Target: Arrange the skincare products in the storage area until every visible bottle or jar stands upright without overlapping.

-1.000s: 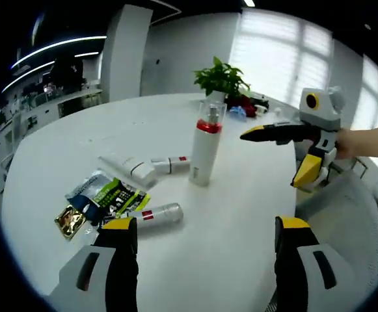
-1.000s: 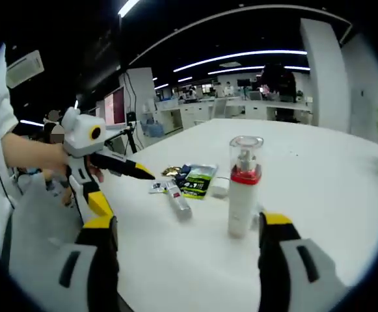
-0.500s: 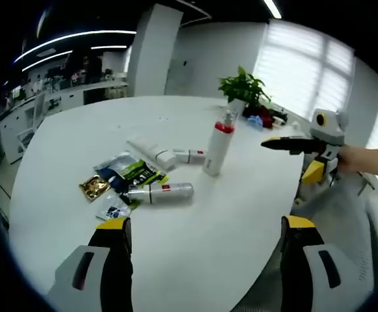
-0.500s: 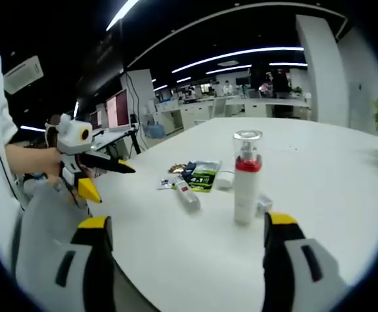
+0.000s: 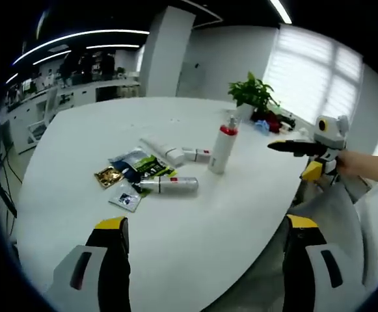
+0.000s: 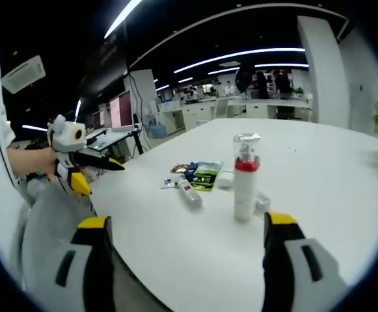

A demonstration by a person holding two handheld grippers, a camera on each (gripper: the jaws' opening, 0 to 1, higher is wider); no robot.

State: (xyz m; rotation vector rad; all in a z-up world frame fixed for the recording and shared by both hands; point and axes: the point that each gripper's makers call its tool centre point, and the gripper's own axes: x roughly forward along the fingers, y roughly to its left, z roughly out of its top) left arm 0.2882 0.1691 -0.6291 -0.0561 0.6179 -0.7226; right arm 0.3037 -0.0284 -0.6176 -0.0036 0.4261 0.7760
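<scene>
A white pump bottle (image 5: 222,149) (image 6: 245,179) with a red collar and clear cap stands upright on the round white table (image 5: 78,143). Beside it lie a silver-white tube (image 5: 169,185) (image 6: 190,194), a white tube (image 5: 162,151) and a small bottle (image 5: 197,155). A green-black sachet (image 5: 140,168) (image 6: 203,174), a gold one (image 5: 108,176) and a small one (image 5: 125,197) lie flat nearby. My left gripper (image 5: 206,224) (image 6: 88,162) is open and empty, back from the table's near edge. My right gripper (image 6: 189,224) (image 5: 293,147) is open and empty too, off the table's rim.
A potted plant (image 5: 254,94) and small clutter stand at the table's far side. A person's hand (image 5: 364,162) and sleeve hold the right gripper. Office desks and monitors (image 6: 120,107) fill the background. Bare tabletop (image 6: 195,247) lies between the products and my right gripper.
Both grippers have drawn back from the table, so the products look smaller and farther. Nothing on the table has moved, and both grippers stay open.
</scene>
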